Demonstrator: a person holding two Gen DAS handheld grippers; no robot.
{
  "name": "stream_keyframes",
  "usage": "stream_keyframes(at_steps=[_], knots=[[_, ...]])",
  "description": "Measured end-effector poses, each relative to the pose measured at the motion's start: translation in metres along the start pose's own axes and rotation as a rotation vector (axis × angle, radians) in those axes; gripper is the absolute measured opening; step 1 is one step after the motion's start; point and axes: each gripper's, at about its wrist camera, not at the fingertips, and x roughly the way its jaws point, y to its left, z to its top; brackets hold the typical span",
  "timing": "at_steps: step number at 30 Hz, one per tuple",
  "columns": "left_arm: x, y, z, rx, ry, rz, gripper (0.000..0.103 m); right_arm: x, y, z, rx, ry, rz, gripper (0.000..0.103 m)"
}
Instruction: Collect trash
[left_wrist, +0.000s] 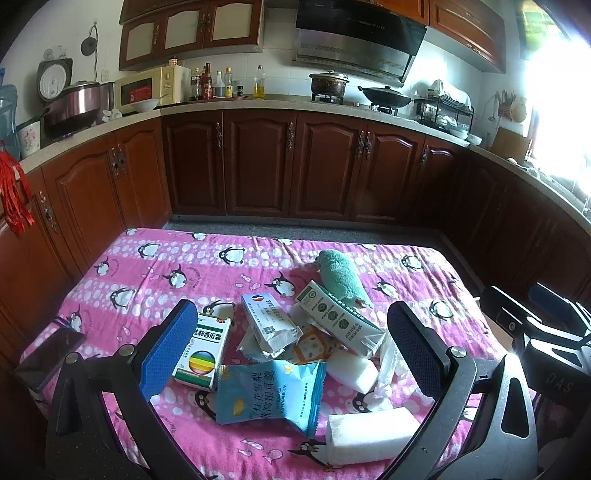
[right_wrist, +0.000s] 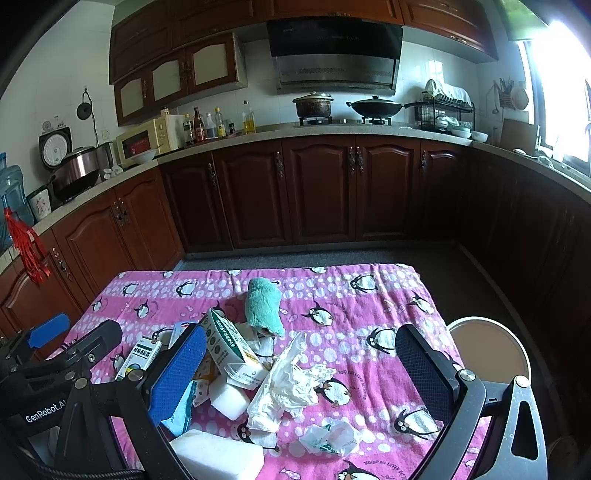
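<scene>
No item is held by either tool. The left gripper is seen with its fingers spread wide and empty, poised above a heap of litter on the pink penguin cloth. Between those fingers lie a blue snack wrapper, a torn grey-white carton and a white foam block; a green-and-white medicine box lies just beside the blue-padded finger, and a second foam block lies nearer the camera. The right gripper is likewise spread and empty; crumpled white plastic lies between its fingers, with a smaller scrap of plastic film closer in. A teal towel lies beyond the heap and is judged not to be trash. A round bin, apparently the receptacle, is seen just outside the black finger of the right tool. The step in hand is judged to be the approach before a first pick. A descent onto one piece is called for, then a closing across its thin side, so that neighbouring litter is not dragged along.
</scene>
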Motion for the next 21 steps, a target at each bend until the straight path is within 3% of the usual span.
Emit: stream_keyframes(at_steps=[21], knots=[[0.0000,0.0003,0.0012,-0.003,0.000,-0.001,0.102,0.0017,-0.0012,-0.0029,0.004,0.009,0.003,0.101]])
